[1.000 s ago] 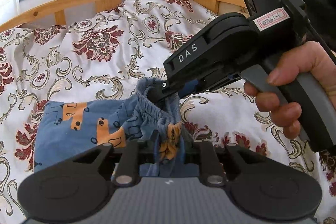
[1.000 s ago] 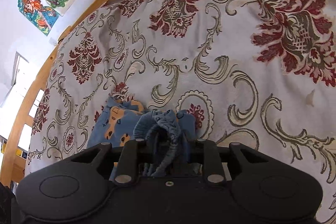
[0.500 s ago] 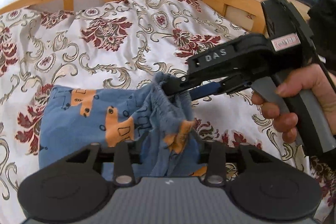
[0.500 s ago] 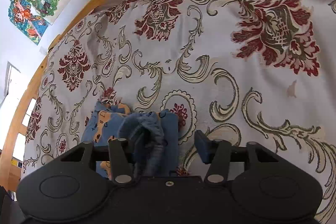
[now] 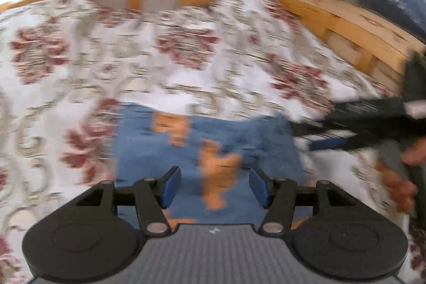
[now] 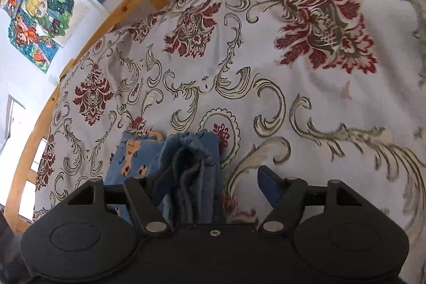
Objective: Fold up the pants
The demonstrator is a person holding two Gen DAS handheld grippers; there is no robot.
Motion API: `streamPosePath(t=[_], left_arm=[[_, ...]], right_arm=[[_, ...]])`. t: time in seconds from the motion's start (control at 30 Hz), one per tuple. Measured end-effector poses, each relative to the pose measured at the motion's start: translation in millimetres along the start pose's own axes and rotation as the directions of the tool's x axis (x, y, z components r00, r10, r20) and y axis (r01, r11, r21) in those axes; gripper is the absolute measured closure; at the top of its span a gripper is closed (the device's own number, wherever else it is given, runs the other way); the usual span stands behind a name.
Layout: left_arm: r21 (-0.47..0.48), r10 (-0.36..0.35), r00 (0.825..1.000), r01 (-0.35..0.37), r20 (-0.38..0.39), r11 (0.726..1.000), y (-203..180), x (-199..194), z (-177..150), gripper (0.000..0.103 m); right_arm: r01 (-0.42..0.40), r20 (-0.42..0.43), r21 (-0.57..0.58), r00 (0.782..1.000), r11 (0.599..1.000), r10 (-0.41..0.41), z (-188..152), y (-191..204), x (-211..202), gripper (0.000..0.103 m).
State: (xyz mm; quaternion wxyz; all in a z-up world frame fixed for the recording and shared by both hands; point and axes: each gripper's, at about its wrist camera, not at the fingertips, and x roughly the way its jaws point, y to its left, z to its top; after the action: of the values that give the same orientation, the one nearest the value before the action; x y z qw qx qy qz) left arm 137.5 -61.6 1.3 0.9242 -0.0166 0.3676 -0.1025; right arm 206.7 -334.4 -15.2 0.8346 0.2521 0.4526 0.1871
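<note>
Pants: small blue pants (image 5: 213,143) printed with orange figures lie on the floral bedspread (image 5: 186,65); the left wrist view is motion-blurred, so folds and edges there are hard to read.
Waistband: in the right wrist view the gathered waistband (image 6: 190,159) bunches upward at the near end of the pants, rising between the right gripper's fingers toward its left one.
Left gripper: the left gripper (image 5: 213,186) has its blue-padded fingers spread wide apart above the blue cloth; nothing is pinched between them.
Right gripper: the right gripper (image 6: 210,186) also stands released, fingers apart; the waistband cloth lies against the left finger while the right finger (image 6: 269,185) is clear of the fabric, over the bedspread.
Right gripper from the left camera: its black body (image 5: 372,119) reaches in from the right, the tip just beside the right edge of the pants; blur hides whether they touch.
Bed frame: a wooden bed rail (image 6: 111,17) curves around the bedspread.
Wall: colourful cartoon posters (image 6: 42,7) hang above the rail.
</note>
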Motion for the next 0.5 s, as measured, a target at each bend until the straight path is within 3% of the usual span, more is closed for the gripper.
streamPosePath(t=[0.17, 0.33, 0.37, 0.4, 0.47, 0.5], left_arm=[[-0.116, 0.125, 0.992, -0.125, -0.013, 0.985, 46.8, -12.9, -5.0, 0.039], [-0.133, 0.142, 0.986, -0.153, -0.084, 0.979, 64.5, -1.2, -8.5, 0.04], [-0.132, 0.145, 0.984, -0.158, -0.098, 0.979, 65.6, 1.3, -8.6, 0.044], [-0.133, 0.136, 0.984, -0.151, -0.116, 0.979, 67.3, 4.5, -9.0, 0.061], [-0.15, 0.088, 0.986, -0.11, -0.141, 0.983, 71.7, 8.6, -10.8, 0.084], [-0.154, 0.084, 0.986, -0.105, -0.142, 0.982, 73.3, 8.2, -12.3, 0.088]], right_arm=[[0.026, 0.044, -0.055, 0.999, 0.998, -0.024, -28.5, 19.9, -9.6, 0.025], [0.099, 0.075, -0.083, 0.993, 0.992, -0.093, -46.0, 38.3, -1.9, 0.03], [0.117, 0.081, -0.088, 0.991, 0.989, -0.11, -49.0, 41.7, 0.5, 0.038], [0.132, 0.086, -0.093, 0.989, 0.987, -0.124, -51.3, 44.4, 2.7, 0.044], [0.148, 0.088, -0.089, 0.986, 0.985, -0.14, -54.5, 46.9, 7.2, 0.065], [0.149, 0.091, -0.083, 0.986, 0.985, -0.141, -55.6, 48.1, 8.3, 0.066]])
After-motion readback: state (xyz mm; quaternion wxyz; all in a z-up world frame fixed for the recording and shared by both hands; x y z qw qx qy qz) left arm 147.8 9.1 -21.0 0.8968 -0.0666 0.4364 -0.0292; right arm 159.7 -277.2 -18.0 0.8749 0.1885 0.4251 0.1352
